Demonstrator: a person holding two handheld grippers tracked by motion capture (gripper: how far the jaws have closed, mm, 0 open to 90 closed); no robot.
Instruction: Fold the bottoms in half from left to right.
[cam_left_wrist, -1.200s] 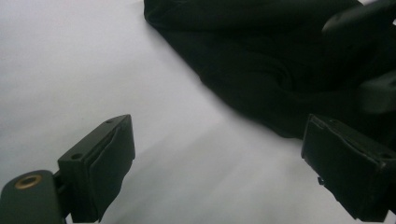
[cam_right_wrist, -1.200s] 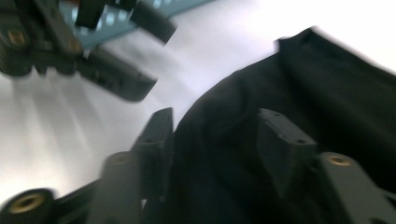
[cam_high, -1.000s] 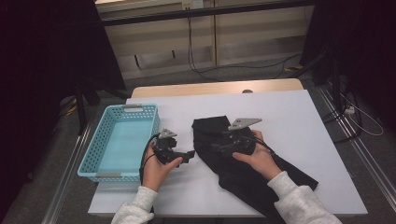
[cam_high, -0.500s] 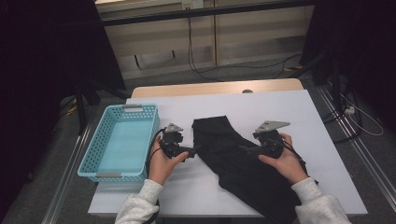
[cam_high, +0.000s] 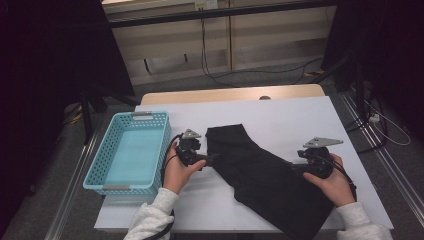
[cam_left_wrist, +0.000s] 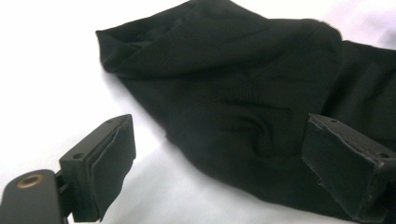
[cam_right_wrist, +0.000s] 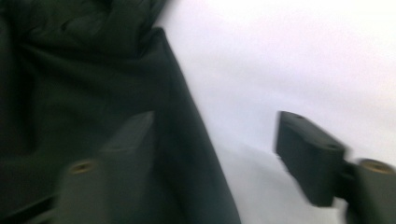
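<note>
— One black garment (cam_high: 270, 180), trousers by the look of the long leg, lies slantwise on the white tabletop (cam_high: 300, 120), its wider end toward the middle and the leg running down to the near right edge. Where do the grippers stand to it?

— The left hand-held gripper (cam_high: 212, 158) sits at the wider end, at the cloth's left border. In the left gripper view its jaws are spread wide, one pad (cam_left_wrist: 112, 163) over bare tabletop, the other over the fabric (cam_left_wrist: 243, 93), nothing pinched. The right hand-held gripper (cam_high: 295, 166) is at the leg's right border. Its jaws have just been closing somewhat, yet in the right gripper view they stand apart, straddling the cloth's edge (cam_right_wrist: 187, 116), one jaw over the fabric and one over the white top, with no grip.

— So which step does that make it?

— Judging by the placement, both are lining up on opposite borders of the garment, likely to fold it or lift it. The blue basket (cam_high: 102, 172) just left of it stands empty.

— And what does the next move ask for?

— Each gripper probably has to go low enough for one jaw to slide under the border, then close on the cloth. The fabric is limp, so a shallow bite could slip out.
</note>
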